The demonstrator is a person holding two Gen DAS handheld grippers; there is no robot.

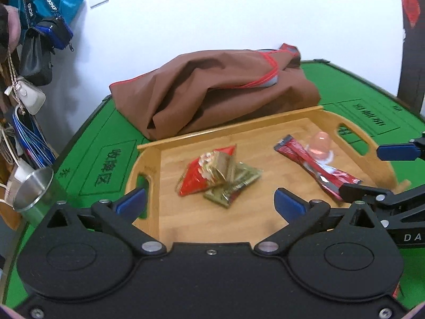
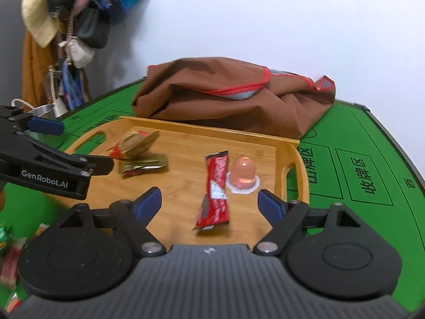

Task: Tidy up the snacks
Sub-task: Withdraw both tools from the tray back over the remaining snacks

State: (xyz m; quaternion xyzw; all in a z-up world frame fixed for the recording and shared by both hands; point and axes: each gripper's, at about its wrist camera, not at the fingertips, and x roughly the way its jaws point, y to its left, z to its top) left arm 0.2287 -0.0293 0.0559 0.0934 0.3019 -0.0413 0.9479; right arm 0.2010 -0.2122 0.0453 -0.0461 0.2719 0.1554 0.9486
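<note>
A wooden tray point(image 1: 239, 122) point(image 2: 186, 130) lies on the green table. In it lie a red-and-gold snack packet point(image 1: 204, 172) point(image 2: 135, 142) on top of a gold-green packet point(image 1: 233, 183) point(image 2: 144, 166), a long red stick packet point(image 1: 313, 167) point(image 2: 216, 186) and a pink jelly cup point(image 1: 320, 146) point(image 2: 243, 174). My left gripper point(image 1: 209, 199) is open and empty above the tray's near left part. My right gripper point(image 2: 209, 199) is open and empty just short of the red stick packet; it also shows at the right of the left wrist view point(image 1: 372, 170).
A brown cloth bag point(image 1: 217, 90) point(image 2: 233, 93) lies behind the tray. A steel cup point(image 1: 34, 188) stands at the table's left edge. Several loose snack packets point(image 2: 10, 255) lie on the table at the near left. Bags hang on the wall at the left.
</note>
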